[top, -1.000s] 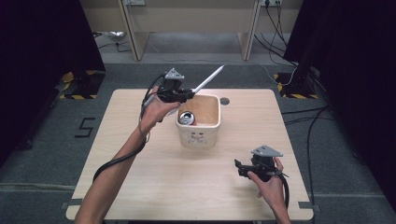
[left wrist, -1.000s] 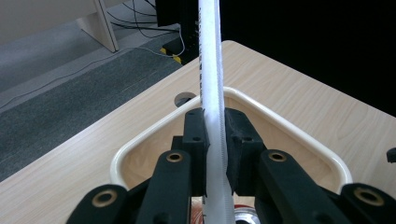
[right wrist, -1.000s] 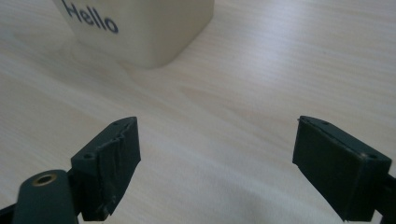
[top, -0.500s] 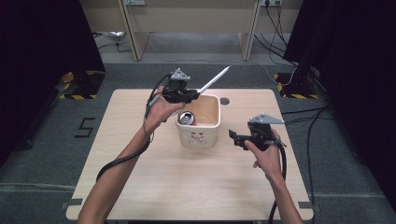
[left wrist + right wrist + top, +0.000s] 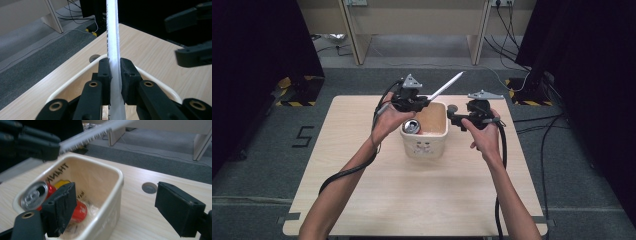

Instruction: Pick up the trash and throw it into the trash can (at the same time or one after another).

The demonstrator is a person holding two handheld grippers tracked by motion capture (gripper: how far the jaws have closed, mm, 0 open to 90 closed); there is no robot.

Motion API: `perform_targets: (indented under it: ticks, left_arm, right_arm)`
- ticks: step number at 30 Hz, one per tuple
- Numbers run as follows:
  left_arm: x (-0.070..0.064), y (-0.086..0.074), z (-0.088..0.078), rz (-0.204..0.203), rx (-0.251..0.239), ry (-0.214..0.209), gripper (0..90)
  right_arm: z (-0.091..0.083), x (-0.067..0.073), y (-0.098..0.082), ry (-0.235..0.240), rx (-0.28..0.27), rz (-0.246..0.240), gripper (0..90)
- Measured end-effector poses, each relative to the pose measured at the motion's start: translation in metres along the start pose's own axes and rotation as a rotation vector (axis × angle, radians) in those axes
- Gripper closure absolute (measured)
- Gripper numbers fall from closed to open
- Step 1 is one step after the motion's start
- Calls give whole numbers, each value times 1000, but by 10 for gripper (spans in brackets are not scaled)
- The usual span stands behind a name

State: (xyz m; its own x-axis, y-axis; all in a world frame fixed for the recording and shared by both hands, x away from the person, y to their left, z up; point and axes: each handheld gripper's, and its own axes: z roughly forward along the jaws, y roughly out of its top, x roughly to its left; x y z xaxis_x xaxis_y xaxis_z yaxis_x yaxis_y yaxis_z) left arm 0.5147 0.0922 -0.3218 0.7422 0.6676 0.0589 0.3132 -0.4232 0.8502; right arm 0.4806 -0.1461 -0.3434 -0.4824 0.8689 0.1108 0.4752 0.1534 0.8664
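A white serrated plastic knife (image 5: 445,87) (image 5: 112,37) (image 5: 85,138) slants up and away over a cream bin (image 5: 427,150) (image 5: 117,177). My left gripper (image 5: 424,101) (image 5: 115,67) is shut on its lower part, above the bin's far rim. Inside the bin lies a red drink can (image 5: 411,126) (image 5: 35,193) with some yellow and clear wrapping. My right gripper (image 5: 452,116) (image 5: 117,200) hovers at the bin's right side, pointing toward the knife. It is open, with nothing between its fingers. It also shows at the right of the left gripper view (image 5: 172,37).
The bin stands near the far middle of a light wooden table (image 5: 362,165). A round cable hole (image 5: 149,187) lies in the tabletop behind the bin. Beyond the table are desk legs (image 5: 354,40), floor cables (image 5: 532,65) and dark curtains on both sides.
My right gripper has risen from the near right of the table and moved up beside the bin, toward the knife. The left gripper and knife have barely shifted.
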Motion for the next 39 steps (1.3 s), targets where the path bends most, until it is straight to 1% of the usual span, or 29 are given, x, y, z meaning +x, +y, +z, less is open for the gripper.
perform_targets:
  ticks: [3,7,10,12,15,17,20,22,24,25,26,30,32,34,37,39]
  left_arm:
    - [-1,0,1,4,5,0,791]
    - [-4,0,2,8,0,-1,790]
    - [-7,1,4,17,0,3,790]
    - [-9,2,6,14,-4,2,790]
    - [-11,3,8,12,-7,1,789]
    - [-12,3,8,10,-10,5,789]
    - [-12,4,10,7,-14,12,789]
    - [-11,4,11,3,-12,13,789]
    - [-10,4,11,-2,-13,15,789]
    - [-10,4,12,-1,-15,16,789]
    - [-10,4,11,-1,-16,18,789]
    - [-9,6,10,-4,-19,23,789]
    - [-8,8,9,-3,-19,25,790]
    - [-7,9,8,-5,-20,23,790]
    - [-8,11,7,-7,-21,22,789]
    - [-8,13,7,-8,-21,21,789]
  right_arm:
    - [7,2,11,14,-10,12,194]
    - [15,3,24,48,-26,62,214]
    - [20,5,32,53,-23,76,237]
    - [24,7,37,53,-26,92,252]
    - [31,7,43,83,-22,154,287]
    - [34,5,45,64,-28,173,307]
    - [40,5,44,55,-8,180,339]
    - [43,4,44,71,-8,198,378]
    - [46,4,44,93,-20,225,432]
    - [47,4,44,97,-23,233,444]
    - [48,3,44,109,-29,254,466]
    - [50,1,42,158,-52,307,550]
    - [50,2,42,173,-65,318,585]
    - [49,2,43,198,-79,336,620]
    - [47,2,44,208,-91,345,647]
    - [46,1,44,224,-99,364,666]
